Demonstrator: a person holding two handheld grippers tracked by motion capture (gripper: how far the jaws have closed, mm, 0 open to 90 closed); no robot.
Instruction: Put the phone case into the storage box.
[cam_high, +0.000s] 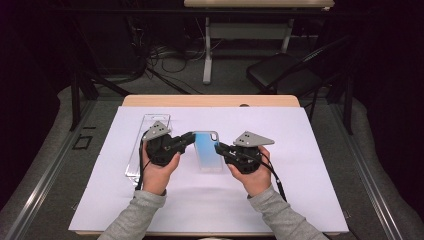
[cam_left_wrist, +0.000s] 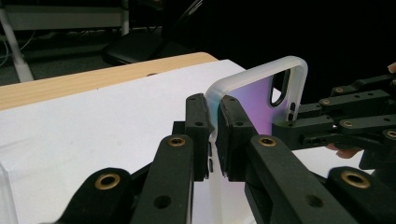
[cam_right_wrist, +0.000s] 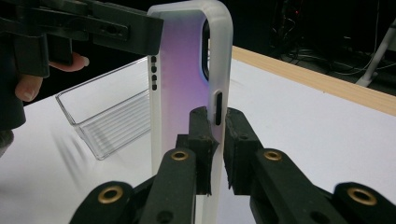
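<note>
Above the white sheet (cam_high: 300, 200) on the wooden table (cam_high: 210, 101), a translucent phone case (cam_high: 207, 150) with a blue-violet back was held between both grippers. Each gripper was clamped narrowly on one long edge of the case: the left gripper (cam_left_wrist: 214, 135) on its left rim, the right gripper (cam_right_wrist: 217, 149) on its right rim. Behind the left hand (cam_high: 157, 175), a clear plastic tray (cam_high: 150, 122) lay on the sheet.

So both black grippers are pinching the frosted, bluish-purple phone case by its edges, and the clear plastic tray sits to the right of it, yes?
Not quite: in the high view the clear plastic tray lies left of the frosted bluish-purple phone case. The left gripper and right gripper do pinch its edges.
</note>
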